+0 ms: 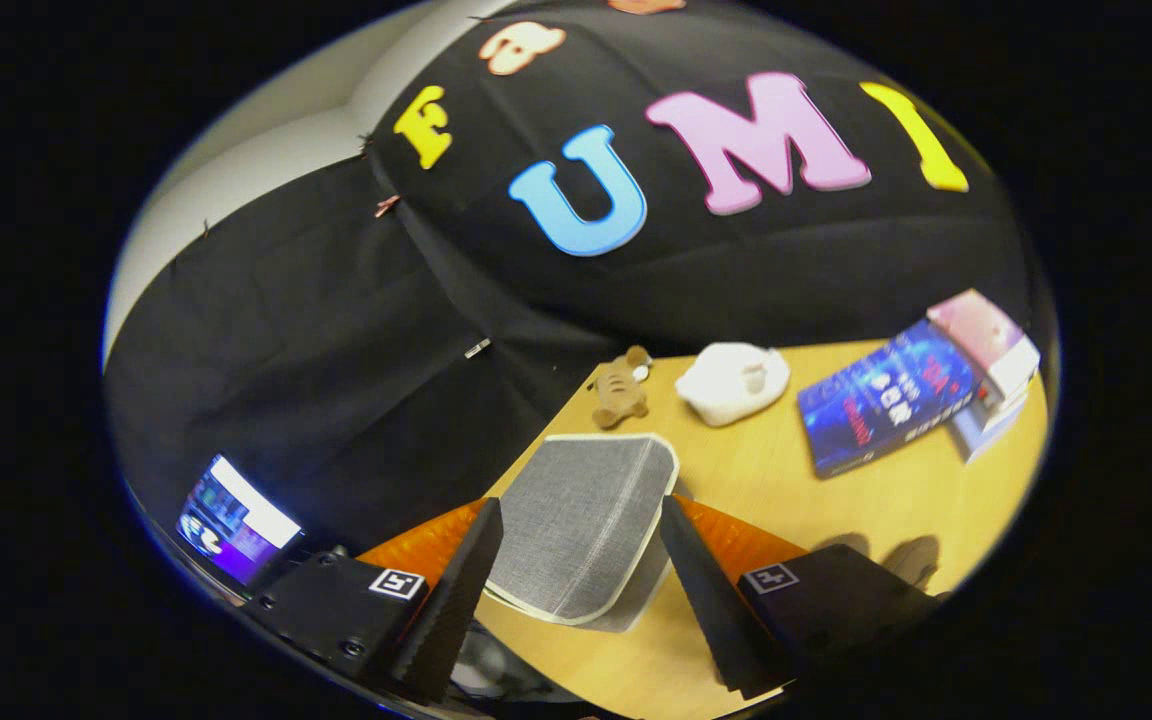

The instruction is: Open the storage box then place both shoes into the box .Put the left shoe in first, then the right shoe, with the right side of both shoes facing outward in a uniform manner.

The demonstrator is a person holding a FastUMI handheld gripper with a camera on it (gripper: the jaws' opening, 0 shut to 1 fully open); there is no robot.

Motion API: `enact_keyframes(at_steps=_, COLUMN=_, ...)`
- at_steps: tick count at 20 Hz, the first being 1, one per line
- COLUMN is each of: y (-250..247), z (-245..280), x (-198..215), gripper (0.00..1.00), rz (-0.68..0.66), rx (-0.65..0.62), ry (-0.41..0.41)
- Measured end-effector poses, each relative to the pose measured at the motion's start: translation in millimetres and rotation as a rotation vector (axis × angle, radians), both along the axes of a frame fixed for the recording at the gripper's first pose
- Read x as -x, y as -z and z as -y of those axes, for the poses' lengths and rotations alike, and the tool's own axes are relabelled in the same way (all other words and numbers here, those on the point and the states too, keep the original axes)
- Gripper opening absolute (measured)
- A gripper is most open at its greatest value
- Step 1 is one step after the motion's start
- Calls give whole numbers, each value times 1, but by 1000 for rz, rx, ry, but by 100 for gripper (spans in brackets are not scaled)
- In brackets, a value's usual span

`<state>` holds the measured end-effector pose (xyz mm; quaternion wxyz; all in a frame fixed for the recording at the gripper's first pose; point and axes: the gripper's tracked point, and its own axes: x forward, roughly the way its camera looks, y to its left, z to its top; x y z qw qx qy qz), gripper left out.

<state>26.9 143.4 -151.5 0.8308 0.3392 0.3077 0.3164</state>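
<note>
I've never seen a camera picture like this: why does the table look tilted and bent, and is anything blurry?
Gripper view: a fisheye lens bows the table edge and tilts the scene; the grey storage box between the open gripper fingers is sharp, the blue book slightly soft, soft shadows lie beside the right finger.

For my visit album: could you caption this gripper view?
Hand-held gripper, fingers open, poised around a grey fabric storage box on a wooden table, small teddy bear beyond.

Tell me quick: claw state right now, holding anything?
Claw: open, fingers spread on either side of the grey storage box on the table, not pressing on it; holding nothing.
</note>
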Motion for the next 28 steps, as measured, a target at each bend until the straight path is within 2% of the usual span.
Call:
enact_keyframes(at_steps=6, y=89, z=-38, x=0, gripper=98, rz=-329, rx=-236, ry=-142)
enact_keyframes(at_steps=11, y=133, z=-67, x=-4, gripper=98, rz=-591, rx=-455, ry=-251)
enact_keyframes(at_steps=14, y=138, z=-78, x=-9, gripper=96, rz=-685, rx=-577, ry=-284)
enact_keyframes(at_steps=19, y=138, z=-95, x=-2, gripper=96, rz=-746, rx=-663, ry=-335)
enact_keyframes(at_steps=22, y=127, z=-99, x=5, gripper=87, rz=-744, rx=-705, ry=-375)
enact_keyframes(at_steps=24, y=126, z=-98, x=7, gripper=57, rz=-745, rx=-701, ry=-406)
enact_keyframes(at_steps=26, y=121, z=-91, x=7, gripper=33, rz=-698, rx=-698, ry=-416)
enact_keyframes(at_steps=27, y=113, z=-86, x=5, gripper=25, rz=-672, rx=-718, ry=-411)
enact_keyframes(at_steps=28, y=112, z=-88, x=1, gripper=10, rz=-650, rx=-700, ry=-386)
